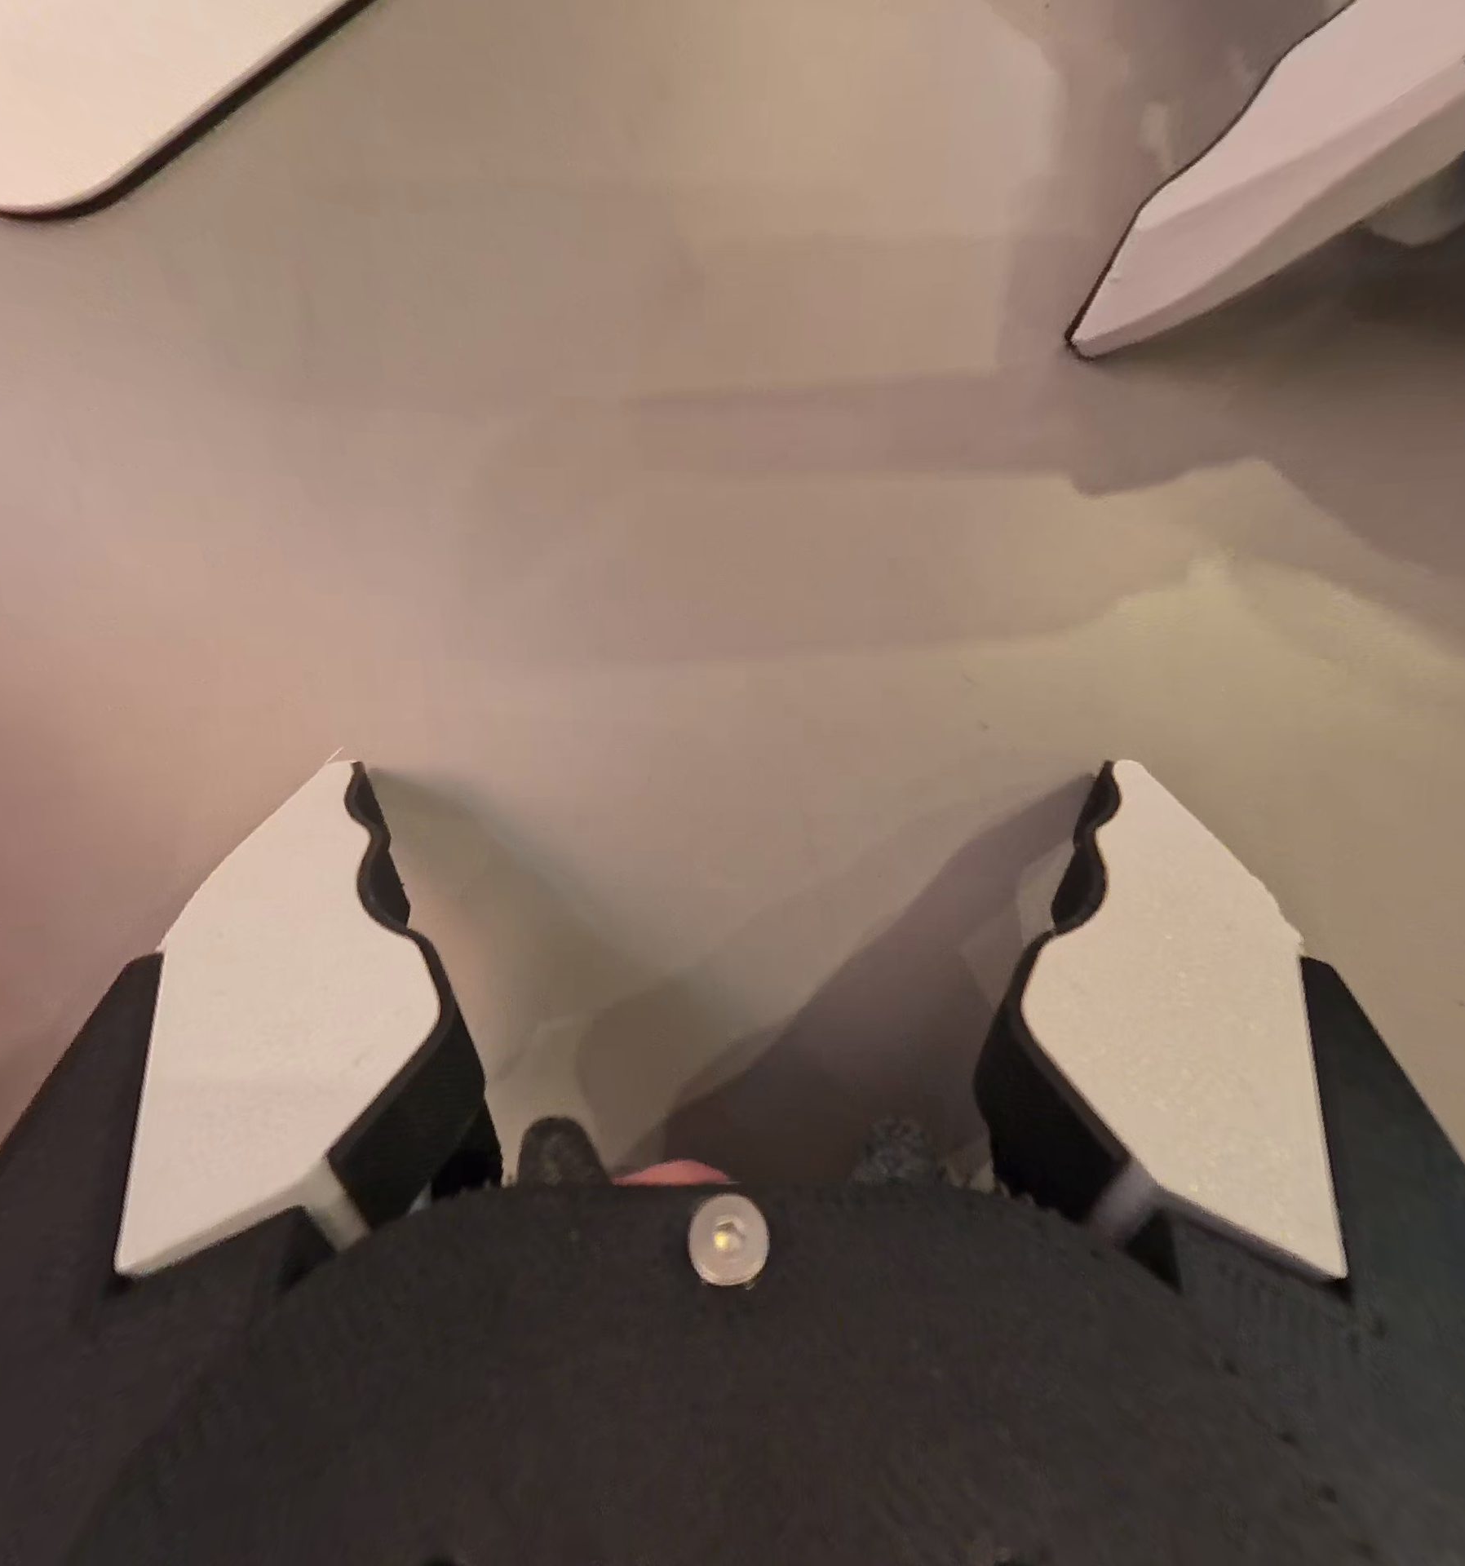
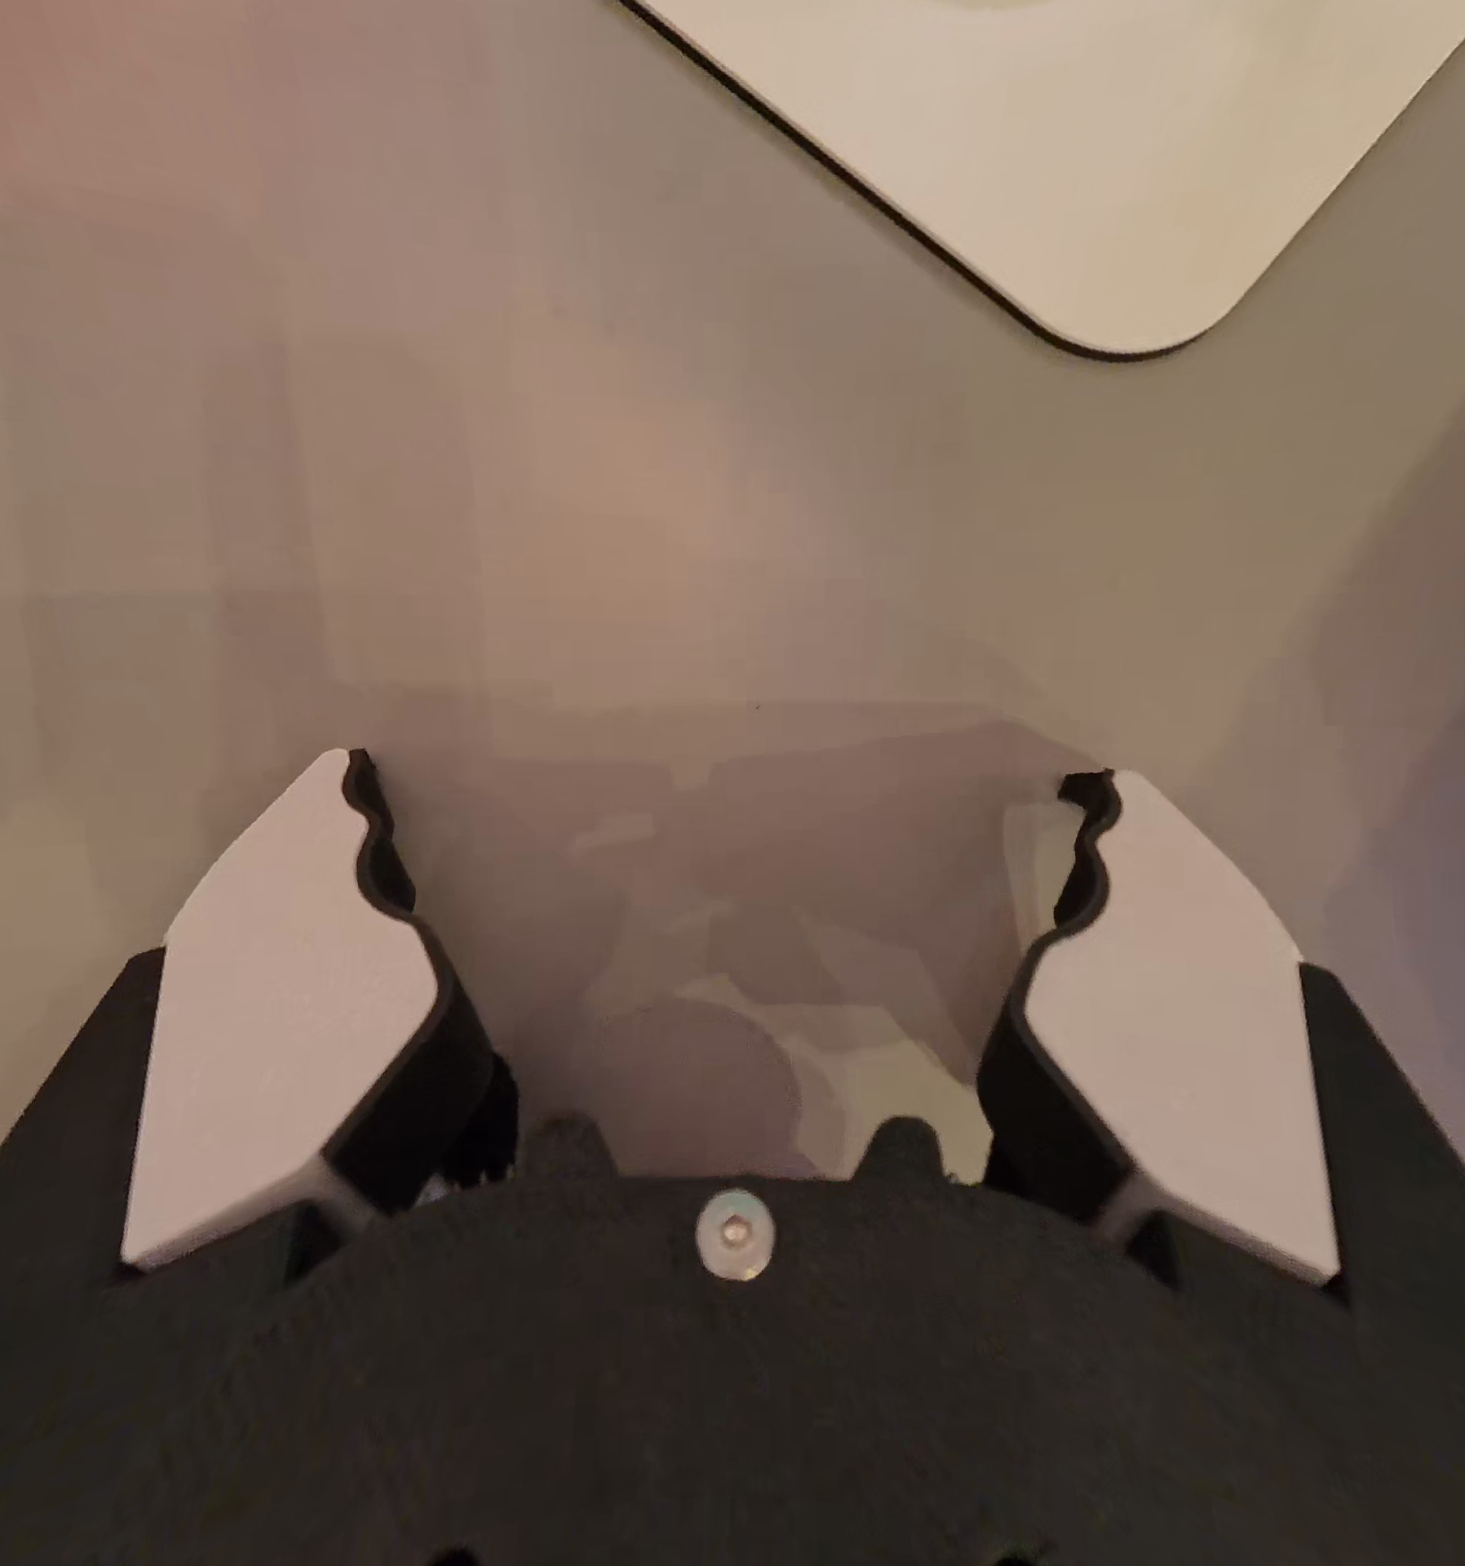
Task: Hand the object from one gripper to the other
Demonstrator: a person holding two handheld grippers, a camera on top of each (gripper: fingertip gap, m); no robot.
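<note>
Both grippers spread wide, bare

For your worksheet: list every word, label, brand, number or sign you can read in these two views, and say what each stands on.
None can be read. The table, the white board, the left claw and the right claw all show plain, unmarked surfaces.

We see a plain grey-beige tabletop without pattern, tinged pinkish toward its left edge. The flat board on it is white with a thin black rim. Both grippers' fingers are white, lined with wavy black pads, on what looks like a textured black body.
</note>
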